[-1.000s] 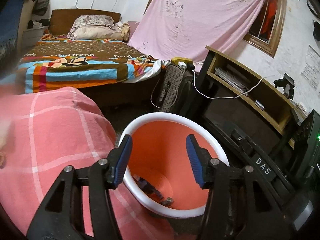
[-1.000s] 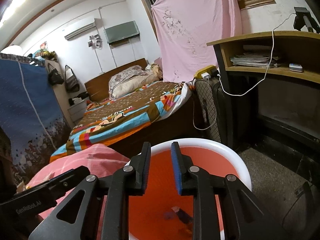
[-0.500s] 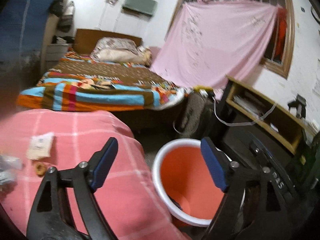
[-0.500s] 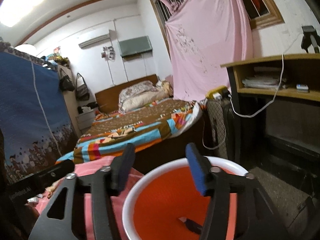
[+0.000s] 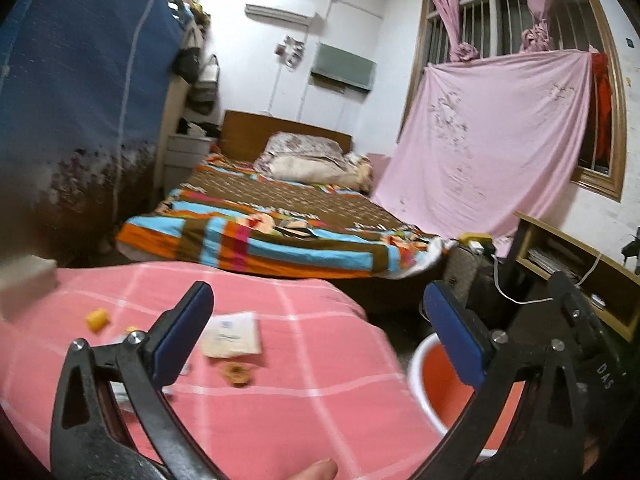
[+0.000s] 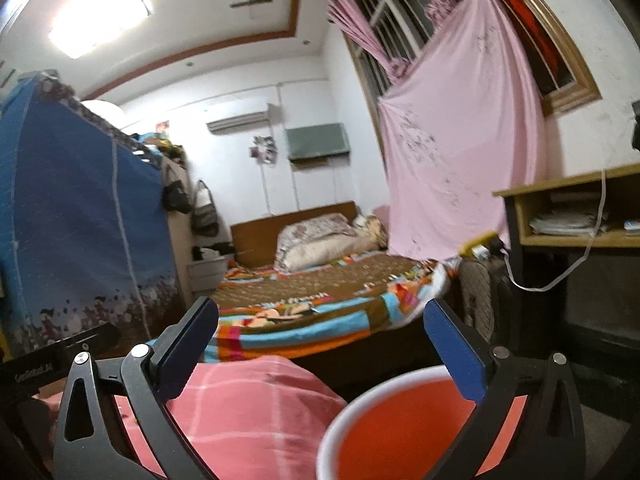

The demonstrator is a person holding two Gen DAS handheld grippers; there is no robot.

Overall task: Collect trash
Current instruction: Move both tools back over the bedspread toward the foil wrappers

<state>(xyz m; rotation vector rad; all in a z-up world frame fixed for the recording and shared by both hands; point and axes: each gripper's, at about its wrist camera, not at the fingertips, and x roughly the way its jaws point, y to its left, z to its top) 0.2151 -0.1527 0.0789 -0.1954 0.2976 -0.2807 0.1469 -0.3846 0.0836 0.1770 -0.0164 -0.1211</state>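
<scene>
The right gripper (image 6: pixel 320 344) hangs with jaws spread wide, nothing between them, above the white-rimmed orange bin (image 6: pixel 384 440) just beside the pink-checked counter (image 6: pixel 248 408); a bed (image 6: pixel 320 300) lies beyond.

Bench (image 5: pixel 304 412) lying in front, packet (image 5: pixel 232 334), ring-shaped scrap (image 5: pixel 236 373) and small roll (image 5: pixel 97 319) lying on it, bin (image 5: pixel 424 364) standing on the floor right of the bench, bed (image 5: pixel 280 224) standing behind, shelf (image 5: pixel 580 264) standing at far right.

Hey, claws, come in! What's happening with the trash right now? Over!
Left claw open, empty. Right claw open, empty, above the bin. Paper packet and round scrap lie on the pink cloth. Nothing blocking.
</scene>
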